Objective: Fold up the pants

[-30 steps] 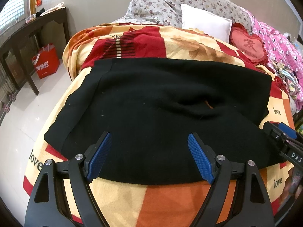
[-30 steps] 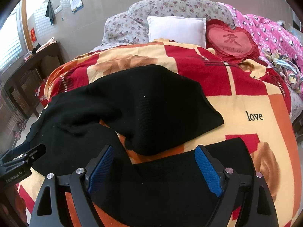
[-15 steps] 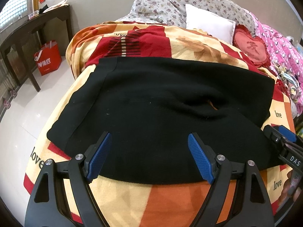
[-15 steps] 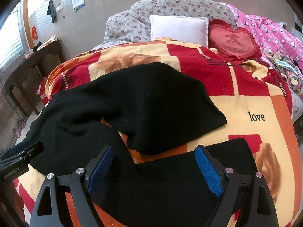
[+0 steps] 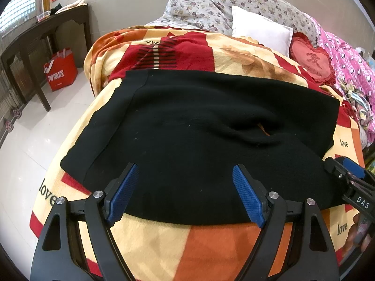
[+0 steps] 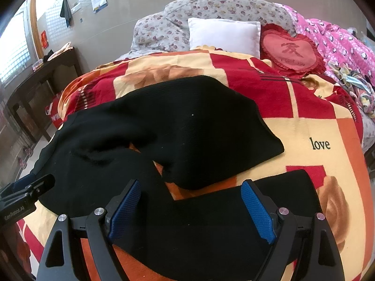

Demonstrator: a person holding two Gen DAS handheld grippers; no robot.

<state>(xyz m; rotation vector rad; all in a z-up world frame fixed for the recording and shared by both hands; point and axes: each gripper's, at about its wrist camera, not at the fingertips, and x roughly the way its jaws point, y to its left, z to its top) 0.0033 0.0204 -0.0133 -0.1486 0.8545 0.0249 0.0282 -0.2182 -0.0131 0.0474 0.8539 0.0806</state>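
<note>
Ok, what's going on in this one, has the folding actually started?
A person holds a gripper in each hand over black pants spread on a patterned blanket on a bed. The left gripper and right gripper are both open and grip nothing. The right wrist view shows the two legs lying apart, with blanket showing between them, so no fold looks made yet. The left gripper sits near the waist end, the right one near a leg.

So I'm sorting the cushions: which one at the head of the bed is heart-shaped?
The red frilled cushion bearing a character; the white pillow beside it is plain and square.
</note>
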